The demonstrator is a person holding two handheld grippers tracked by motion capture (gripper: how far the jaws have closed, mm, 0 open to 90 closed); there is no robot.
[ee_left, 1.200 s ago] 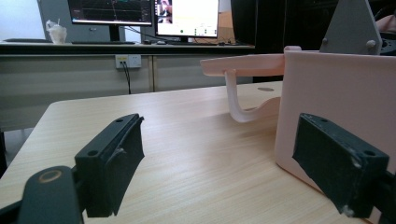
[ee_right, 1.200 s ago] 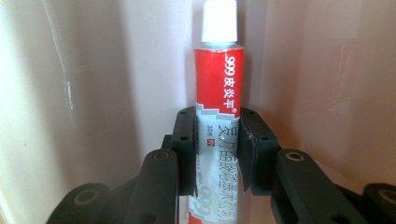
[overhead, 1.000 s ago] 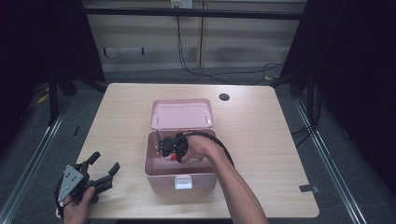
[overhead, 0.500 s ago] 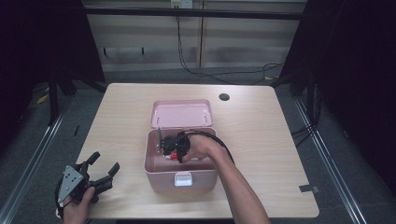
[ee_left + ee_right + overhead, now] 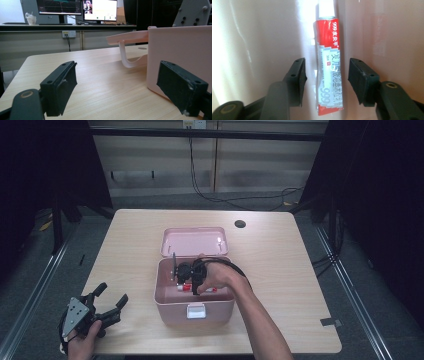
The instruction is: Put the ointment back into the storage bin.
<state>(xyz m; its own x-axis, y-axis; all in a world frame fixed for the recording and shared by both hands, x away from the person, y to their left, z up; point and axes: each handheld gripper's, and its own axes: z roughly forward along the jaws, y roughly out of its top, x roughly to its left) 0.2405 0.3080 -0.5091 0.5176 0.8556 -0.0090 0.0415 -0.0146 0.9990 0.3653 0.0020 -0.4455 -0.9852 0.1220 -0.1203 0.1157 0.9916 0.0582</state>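
A pink box (image 5: pixel 170 300) stands open mid-table, its lid (image 5: pixel 194 241) tipped back. Inside lies a red and white ointment tube (image 5: pixel 329 67), also seen from above as a tube (image 5: pixel 186 288) on the box floor. My right gripper (image 5: pixel 181 272) reaches down into the box; in the right gripper view the right gripper (image 5: pixel 326 75) is open, one jaw on each side of the tube, not touching it. My left gripper (image 5: pixel 111 301) rests open at the table's front left corner; in the left gripper view the left gripper (image 5: pixel 125 85) faces the box wall (image 5: pixel 180 52).
The wooden table (image 5: pixel 280 265) has a round cable hole (image 5: pixel 240 224) at its back right. A strip of tape (image 5: pixel 330 322) lies near the front right edge. The box latch (image 5: pixel 196 311) faces the person. Monitors (image 5: pixel 75 7) stand on a far desk.
My right gripper has sunk deeper into the pink box, toward its front. The left gripper has stayed in place.
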